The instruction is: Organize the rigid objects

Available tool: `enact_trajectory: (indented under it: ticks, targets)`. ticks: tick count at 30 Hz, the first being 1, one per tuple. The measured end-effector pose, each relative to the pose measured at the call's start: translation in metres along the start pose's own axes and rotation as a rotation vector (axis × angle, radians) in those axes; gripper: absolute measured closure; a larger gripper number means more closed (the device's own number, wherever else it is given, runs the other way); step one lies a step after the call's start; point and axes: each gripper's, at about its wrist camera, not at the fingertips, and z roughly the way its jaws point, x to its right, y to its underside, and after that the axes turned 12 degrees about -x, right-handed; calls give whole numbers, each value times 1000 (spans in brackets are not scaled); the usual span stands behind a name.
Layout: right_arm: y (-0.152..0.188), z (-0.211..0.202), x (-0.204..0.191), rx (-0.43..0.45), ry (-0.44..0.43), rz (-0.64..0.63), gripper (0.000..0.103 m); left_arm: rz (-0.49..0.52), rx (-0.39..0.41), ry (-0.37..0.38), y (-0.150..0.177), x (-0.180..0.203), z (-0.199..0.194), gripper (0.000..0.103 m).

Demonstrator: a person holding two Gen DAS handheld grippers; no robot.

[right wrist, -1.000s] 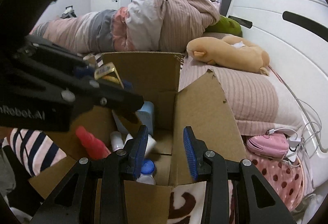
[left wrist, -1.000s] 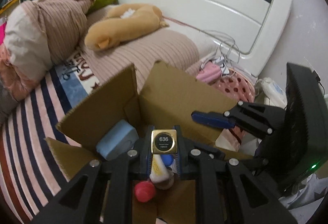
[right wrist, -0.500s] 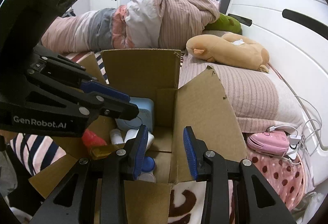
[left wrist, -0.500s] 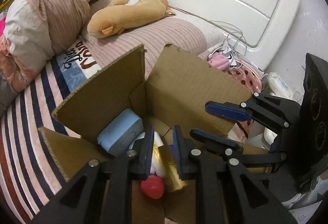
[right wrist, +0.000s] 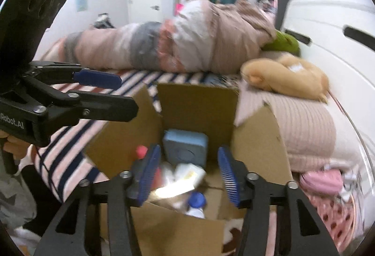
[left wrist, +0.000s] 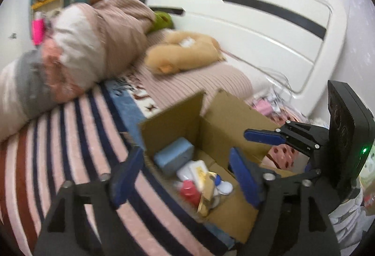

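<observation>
An open cardboard box (left wrist: 232, 120) (right wrist: 196, 103) stands on the bed. Inside it lie a light blue box (left wrist: 174, 157) (right wrist: 185, 148), a white bottle (left wrist: 194, 169) (right wrist: 189, 171), a red-capped item (left wrist: 189, 190) (right wrist: 141, 151), a blue-capped bottle (right wrist: 196, 203) and a gold box (left wrist: 206, 195) (right wrist: 173, 190). My left gripper (left wrist: 185, 176) is open and empty above the box's left side. My right gripper (right wrist: 189, 174) is open and empty above the box's near edge. Each gripper shows in the other's view.
The striped blanket (left wrist: 58, 150) covers the bed. A rolled duvet (right wrist: 175, 45), a tan plush toy (left wrist: 185, 54) (right wrist: 288, 78) and a green plush (right wrist: 283, 41) lie behind the box. The white headboard (left wrist: 257, 17) is at the right. A pink item (right wrist: 321, 179) with cables lies right of the box.
My left gripper has opened, dropped the gold box into the cardboard box, and pulled back and up. My right gripper has opened wider and risen a little.
</observation>
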Motion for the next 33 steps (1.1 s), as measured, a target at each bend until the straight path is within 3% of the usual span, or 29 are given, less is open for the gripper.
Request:
enact_trajectory:
  ticks: [4, 6, 9, 11, 18, 33]
  targets:
    - [-10, -9, -11, 42, -57, -63, 41, -85, 101, -90, 20, -14, -36, 10]
    - [-13, -15, -16, 72, -95, -75, 29, -129, 143, -142, 31, -22, -49, 2]
    - [-15, -20, -20, 120, -114, -74, 11, -190, 189, -223, 47, -32, -63, 1]
    - [-16, -21, -23, 135, -110, -75, 8, -250, 200, -256, 58, -43, -68, 1]
    - [-15, -20, -28, 155, -134, -56, 8, -337, 204, -300, 81, -67, -73, 1]
    - [-17, -21, -24, 167, -136, -27, 8, -334, 216, -336, 83, -63, -80, 1]
